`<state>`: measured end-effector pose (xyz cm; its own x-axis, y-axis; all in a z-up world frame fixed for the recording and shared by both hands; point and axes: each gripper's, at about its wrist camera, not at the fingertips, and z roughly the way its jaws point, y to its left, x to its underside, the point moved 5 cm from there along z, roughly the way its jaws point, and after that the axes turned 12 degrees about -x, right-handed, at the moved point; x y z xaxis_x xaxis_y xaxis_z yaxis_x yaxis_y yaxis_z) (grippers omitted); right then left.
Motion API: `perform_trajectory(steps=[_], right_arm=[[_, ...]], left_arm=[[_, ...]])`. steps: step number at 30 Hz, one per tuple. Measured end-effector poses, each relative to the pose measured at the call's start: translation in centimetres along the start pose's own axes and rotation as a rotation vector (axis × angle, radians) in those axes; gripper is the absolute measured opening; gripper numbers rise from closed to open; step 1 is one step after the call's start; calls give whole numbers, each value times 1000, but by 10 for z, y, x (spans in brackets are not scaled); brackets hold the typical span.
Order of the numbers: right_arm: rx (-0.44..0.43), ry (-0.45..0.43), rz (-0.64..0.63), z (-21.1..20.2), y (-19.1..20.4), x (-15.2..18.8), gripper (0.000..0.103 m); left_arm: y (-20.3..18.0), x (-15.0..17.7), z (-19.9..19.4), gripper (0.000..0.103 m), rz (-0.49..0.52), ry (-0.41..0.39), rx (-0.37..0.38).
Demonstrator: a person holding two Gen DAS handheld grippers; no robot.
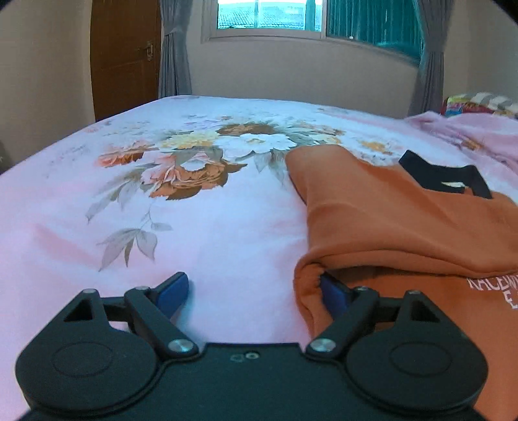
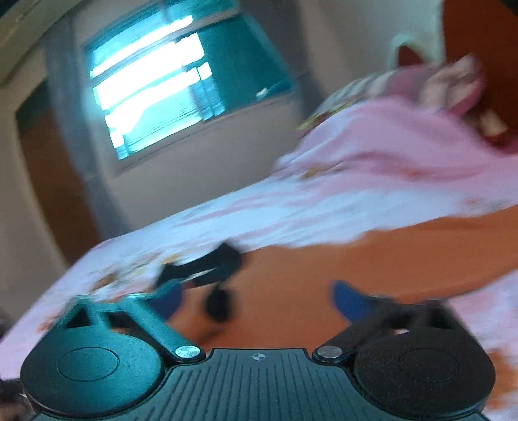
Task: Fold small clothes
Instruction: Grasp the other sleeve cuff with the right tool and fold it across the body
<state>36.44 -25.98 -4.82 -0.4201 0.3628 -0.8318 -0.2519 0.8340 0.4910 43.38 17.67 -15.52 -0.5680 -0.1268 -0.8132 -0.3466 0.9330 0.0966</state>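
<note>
An orange shirt point(image 1: 404, 220) with a black neckband point(image 1: 446, 176) lies on the right part of the bed point(image 1: 194, 226), over the pink bedsheet printed with flowers. One side of it is folded across the body, so that a rounded fold edge faces the left wrist camera, and white lettering point(image 1: 495, 288) shows on the layer underneath, cut off by the frame edge.

The left gripper point(image 1: 255, 291) sits low over the sheet with its jaws spread wide. Its left blue pad point(image 1: 173, 291) hangs over bare sheet, while its right blue pad point(image 1: 333, 291) is tucked against the folded edge of the shirt, partly hidden by the cloth. Nothing is clamped between the two pads; only sheet lies in the gap.

The right wrist view is heavily blurred and tilted. There the right gripper point(image 2: 259, 301) hovers over the orange fabric point(image 2: 323, 275) near the dark neckband point(image 2: 210, 265), jaws partly apart. The cloth seems to lie beneath the pads rather than pinched between them, though the smear makes that hard to confirm.

No box, basket or drawer shows in either view; the bed alone carries the clothing. At its far right a crumpled pink cloth point(image 1: 479, 136) lies heaped, with a colourful patterned item point(image 1: 476, 103) behind it. Beyond the bed stand a window point(image 1: 291, 16) with grey curtains point(image 1: 174, 51) and a brown wooden door point(image 1: 126, 58).
</note>
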Motion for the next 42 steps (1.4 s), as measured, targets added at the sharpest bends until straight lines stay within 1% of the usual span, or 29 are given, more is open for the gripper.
perform_trajectory(steps=[4,5,7,10,11,13,15,16,17,18,19,20,21,22,23,24,25,27,29,31,32,33,34,36,37,39,40,41,42], right_arm=[[-75,154,108,74,7,23,62],[-80,181,125,88,7,28,64],[-60,225,168,110,0,36,69],[-31,248,197,133,-13,34,67],[-60,256,170,137,-9,31,28],[-62,231,98,134,3,23,21],[-127,130,56,115,15,7,20],[-147,83,23,105,19,5,20],[-127,74,-14,103,18,7,20],[-79,105,-28,110,12,14,21],[-6,185,-12,121,-1,26,21],[48,265,21,130,-17,38,23],[20,248,61,125,-25,37,27],[17,225,72,117,-29,32,33],[56,180,45,104,-31,23,49],[98,119,12,92,-32,15,59],[90,64,-7,81,-33,8,59],[41,40,-44,68,-31,-1,59],[69,32,-94,57,-29,-5,59],[54,56,-81,57,-36,-6,59],[68,62,-91,54,-37,-5,59],[87,73,-106,50,-44,-6,59],[94,80,-107,48,-42,-3,59],[106,75,-94,43,-49,-2,59],[114,70,-94,48,-54,-4,59],[125,58,-80,38,-69,-6,59],[135,56,-72,35,-74,-6,59],[150,59,-67,30,-81,-6,59],[163,64,-57,28,-87,-5,59]], left_arm=[[7,2,-4,87,-35,8,31],[8,2,-4,87,-42,8,37],[10,3,-2,87,-59,9,40],[13,0,5,88,-76,26,63],[14,-1,7,88,-80,29,67],[19,-2,5,88,-112,8,53],[28,0,3,88,-171,1,44],[31,1,2,88,-192,-7,43],[32,3,1,88,-199,-8,46],[31,3,1,90,-195,0,54],[29,3,2,95,-175,24,72],[24,4,3,96,-121,64,90],[22,4,-1,95,-65,76,90],[26,3,-9,94,-37,64,76],[33,1,-18,93,-54,28,64],[41,-4,-28,93,-83,-26,50],[46,-10,-34,93,-100,-64,28],[41,-29,-35,95,-110,-131,53],[20,-47,-22,95,-90,-138,89],[-2,-60,2,95,-79,-140,81],[-13,-63,21,96,-70,-118,74],[-21,-59,42,97,-33,-62,75],[-28,-51,69,100,11,67,62],[-22,-57,72,98,-55,80,65],[-20,-63,62,94,-64,43,68],[-18,-68,45,97,-47,-62,40],[-20,-64,52,100,-10,-32,0],[-22,-57,65,100,10,40,2],[-20,-53,73,100,-28,76,21]])
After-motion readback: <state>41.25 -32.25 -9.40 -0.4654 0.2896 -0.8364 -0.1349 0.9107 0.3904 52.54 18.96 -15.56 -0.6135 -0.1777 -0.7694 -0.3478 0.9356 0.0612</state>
